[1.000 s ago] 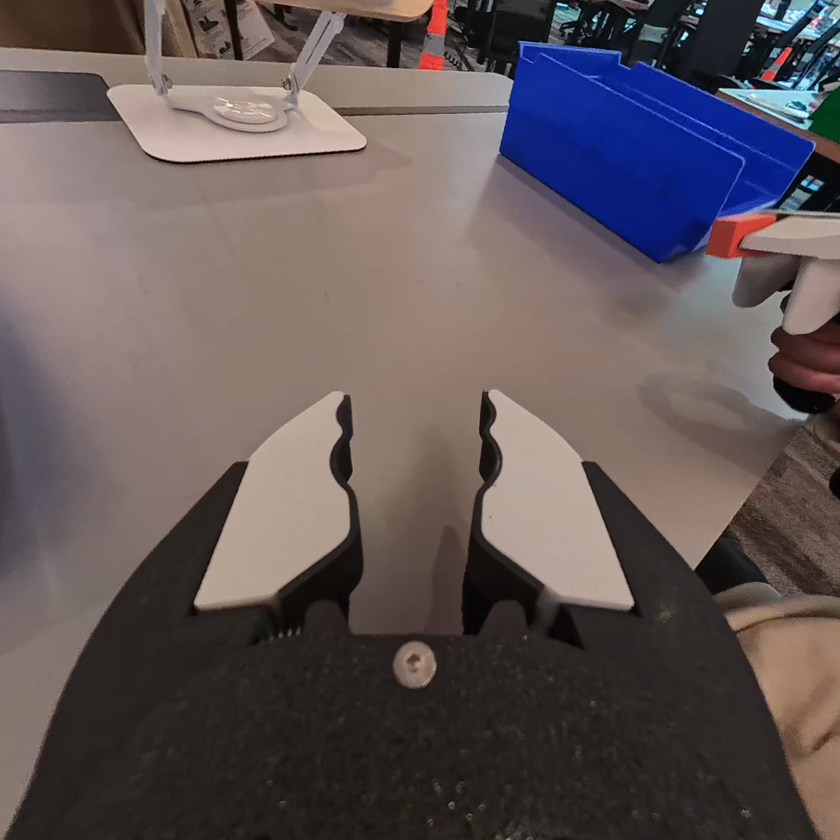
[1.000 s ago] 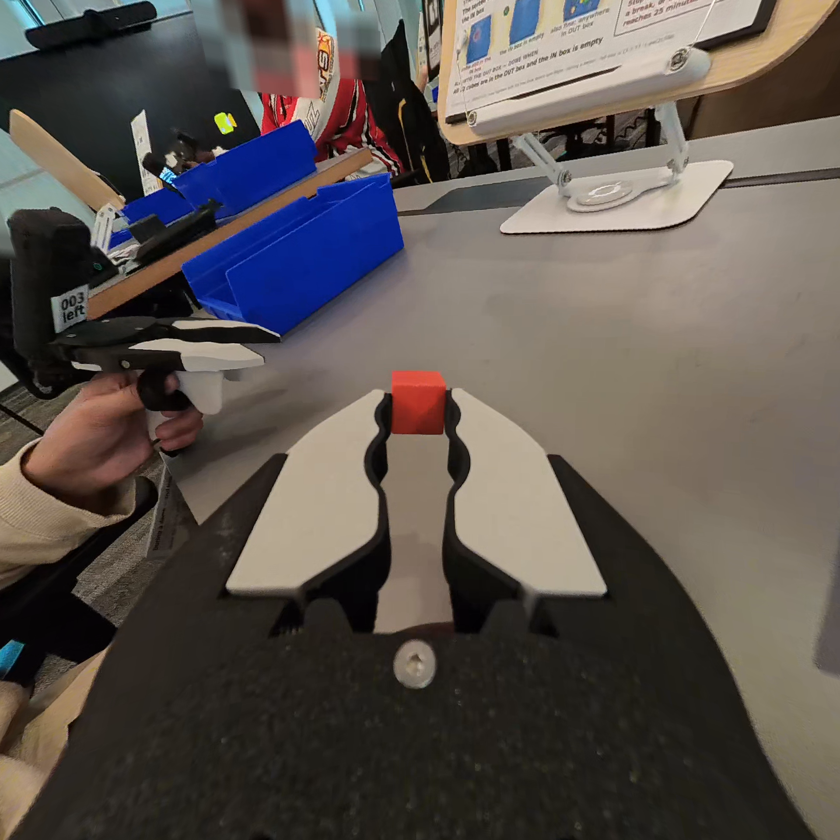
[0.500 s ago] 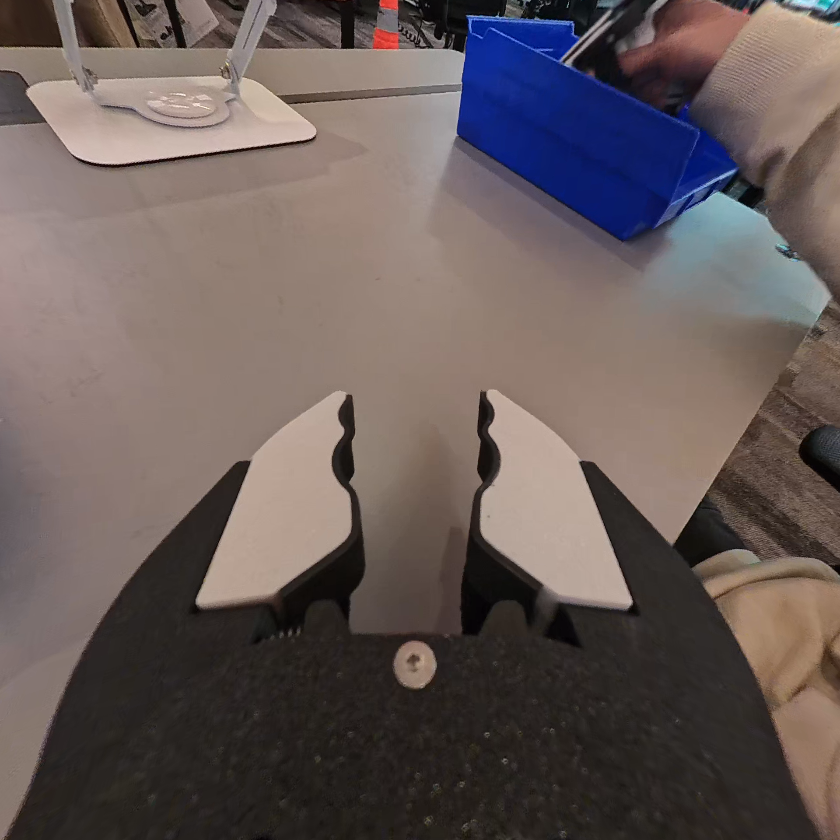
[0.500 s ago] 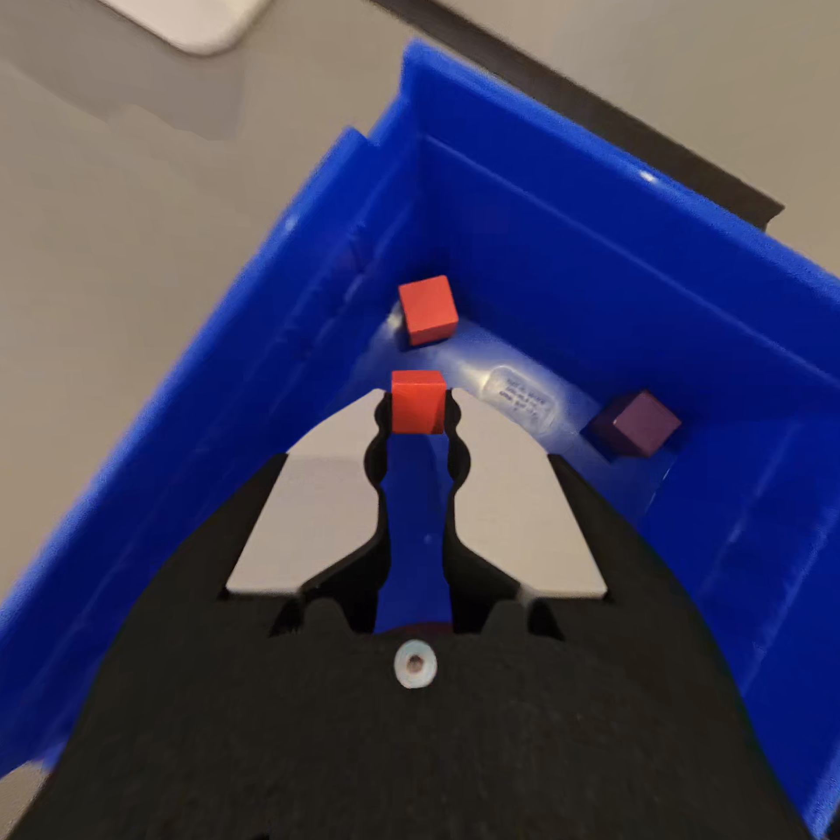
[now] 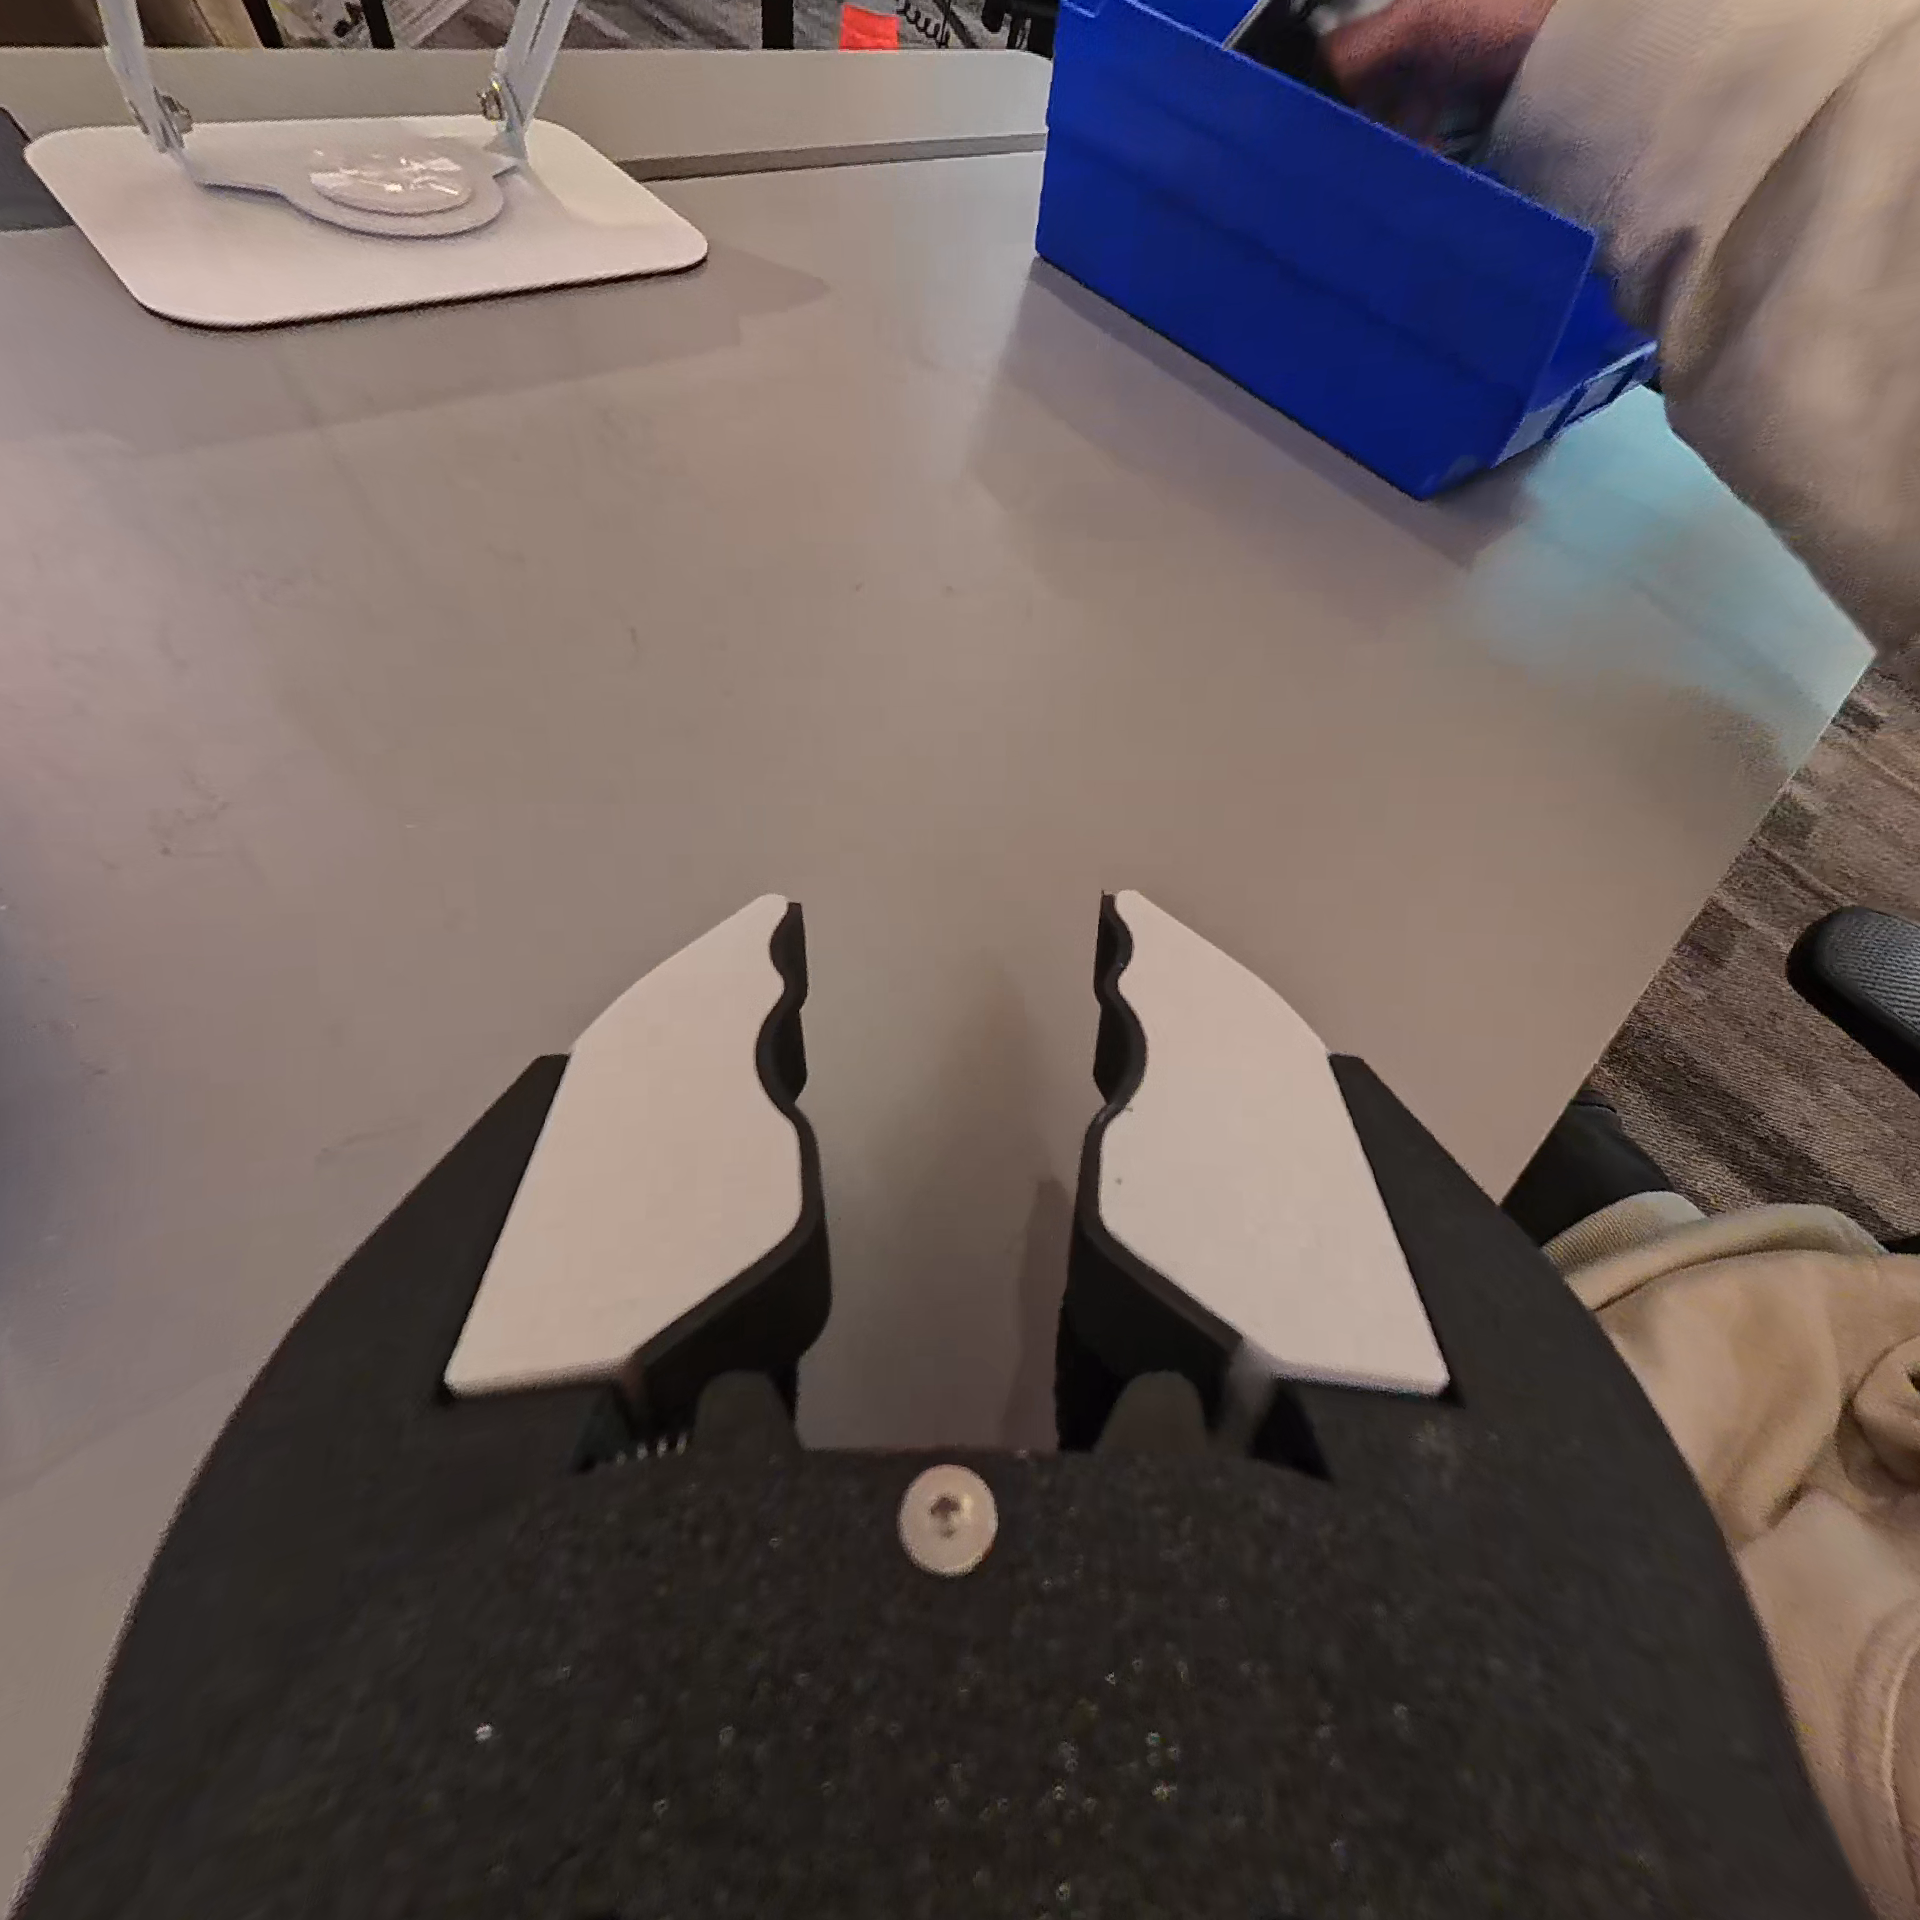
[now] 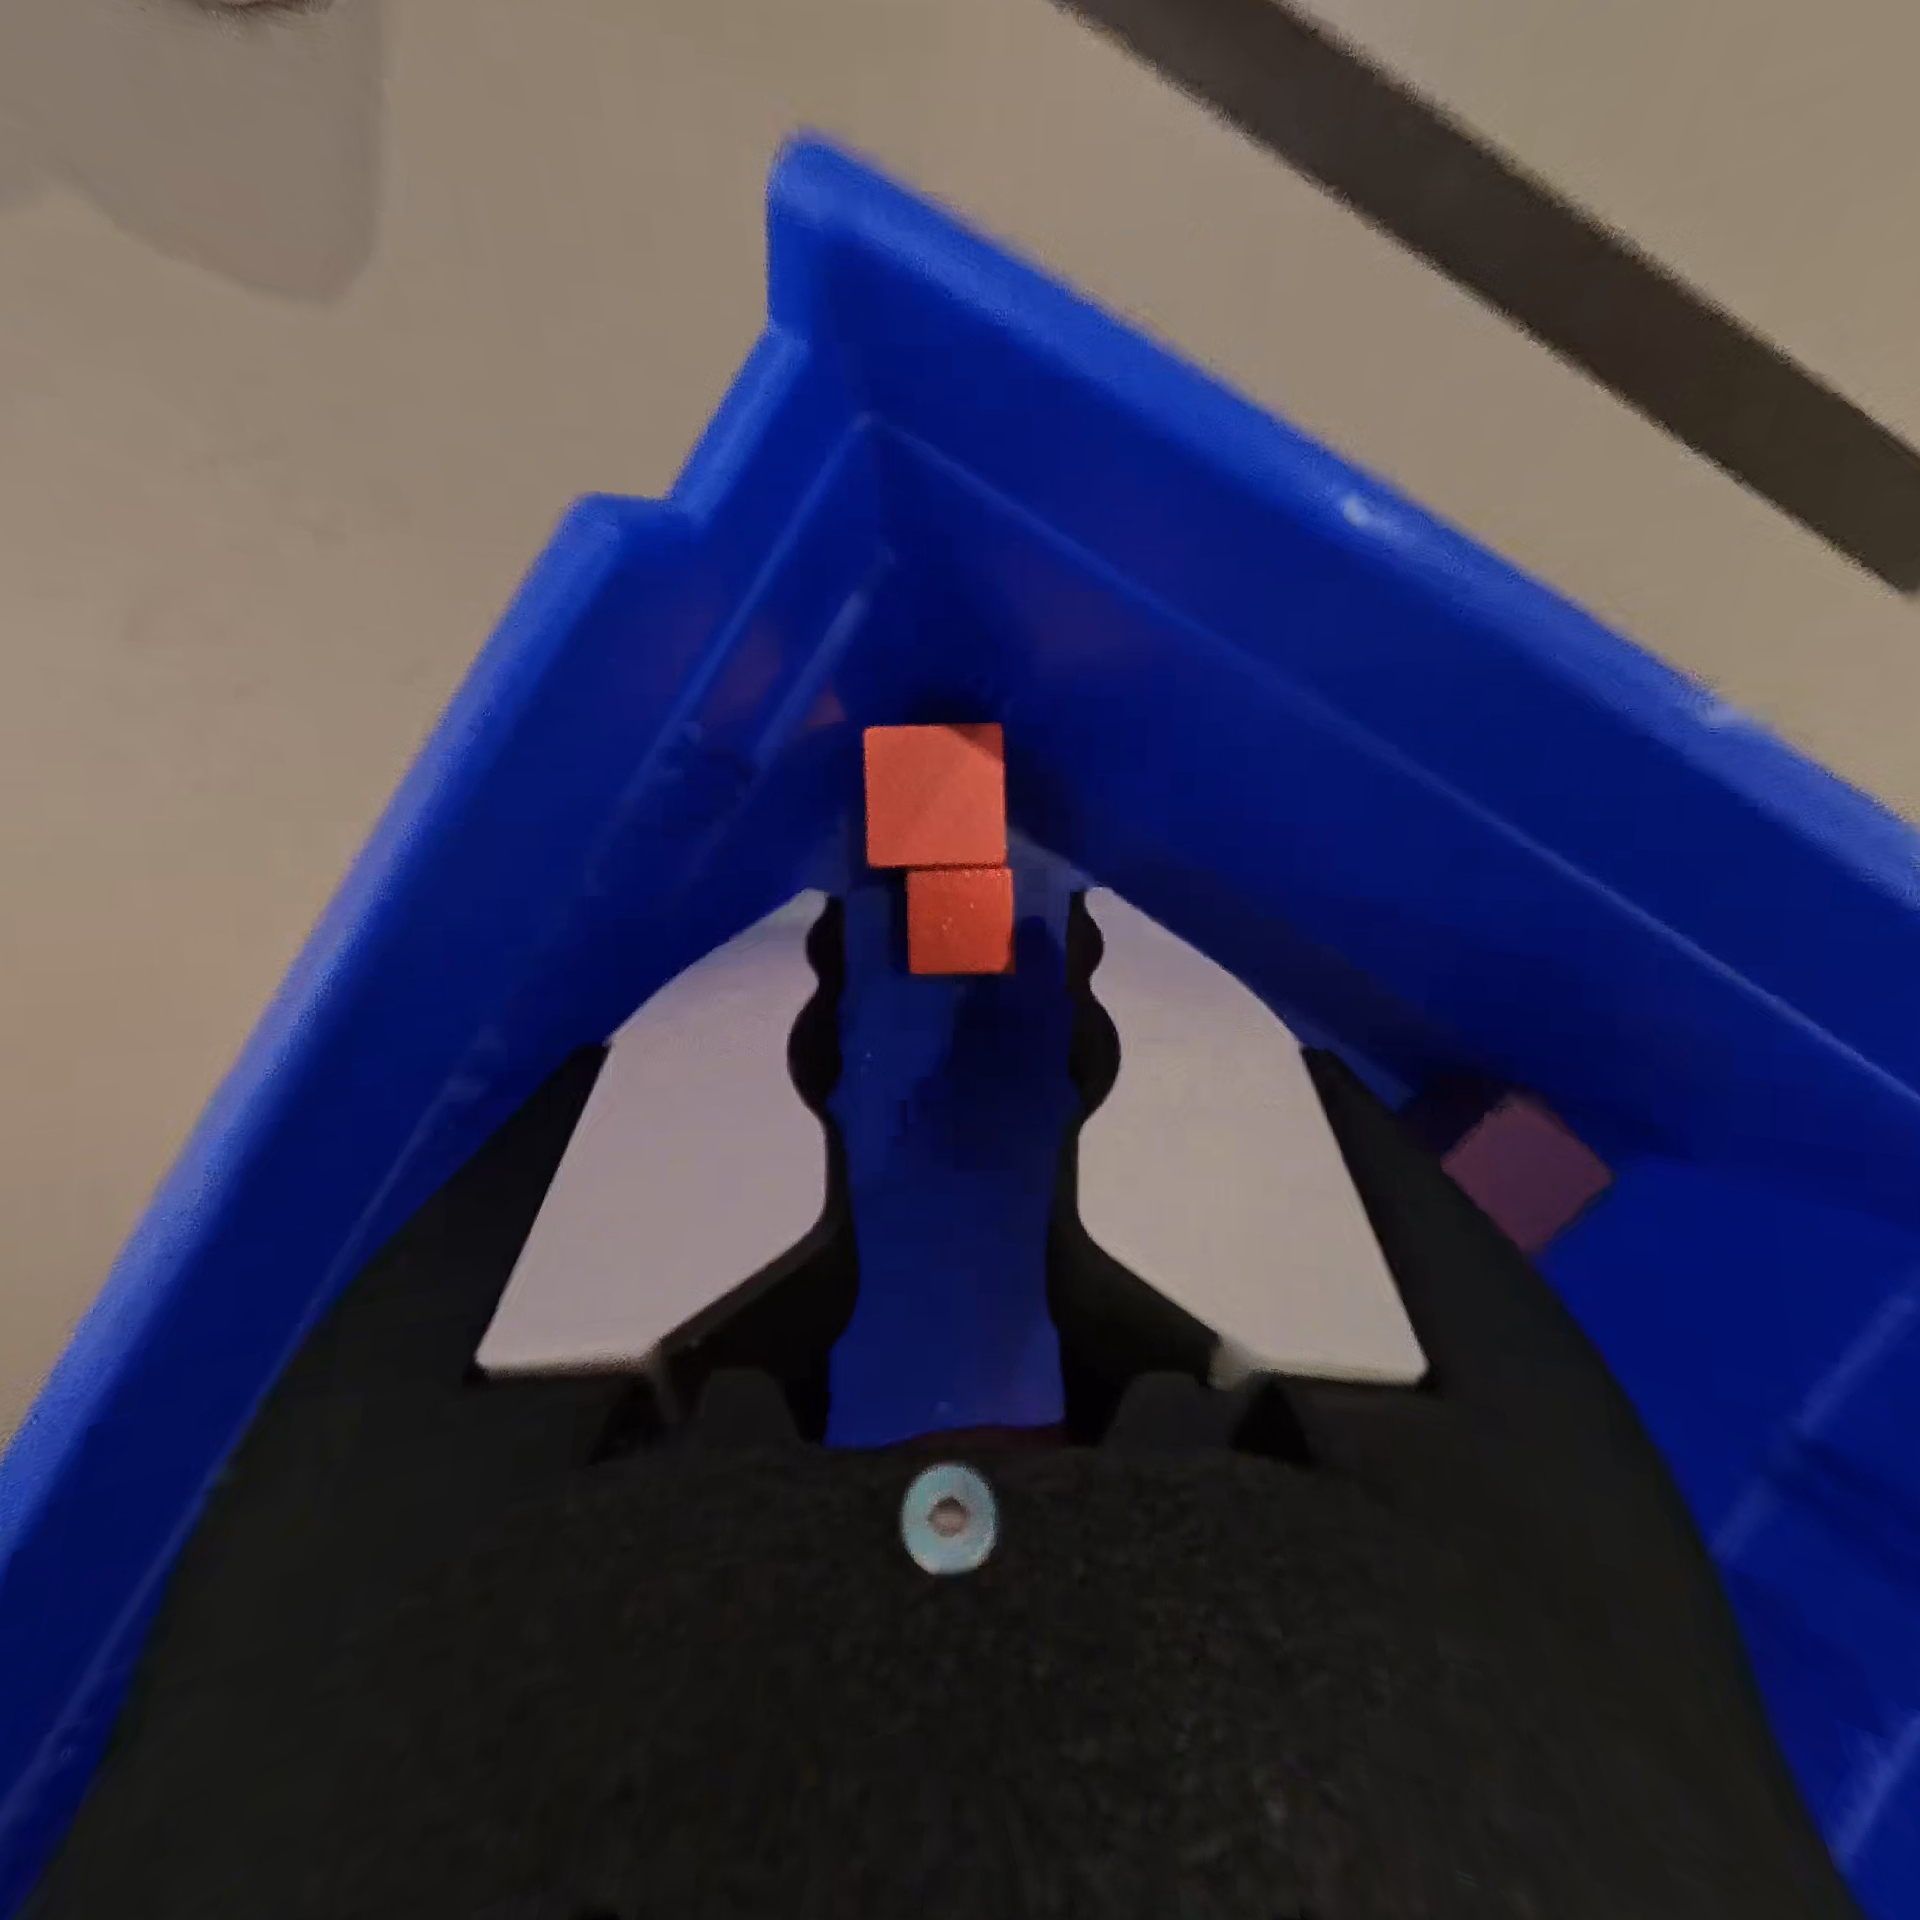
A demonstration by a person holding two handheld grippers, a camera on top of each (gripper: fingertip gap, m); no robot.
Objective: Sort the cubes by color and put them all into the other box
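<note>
Evidently you were at the release step: your right gripper [image 6: 956,935] stood with its jaws parted inside the blue box [image 6: 1351,582], and the small red cube [image 6: 960,923] sat between the fingertips with a gap on either side, gripped by neither. Whether it had already landed on the box floor or was dropping, the right wrist view could not settle. Just beyond it, touching in the picture, lay a second red cube [image 6: 933,795] tucked into the box corner, so the reds were being grouped there. A purple cube [image 6: 1525,1176] lay apart to the right, along the far wall.

Your left gripper [image 5: 948,997] hung open and empty above the bare grey table [image 5: 727,623], well apart from the blue box [image 5: 1309,270], where your sleeve [image 5: 1766,260] reached in.

Next, I judged, you needed to lift the right gripper straight up, clearing both reds without nudging them, then go for another cube.
</note>
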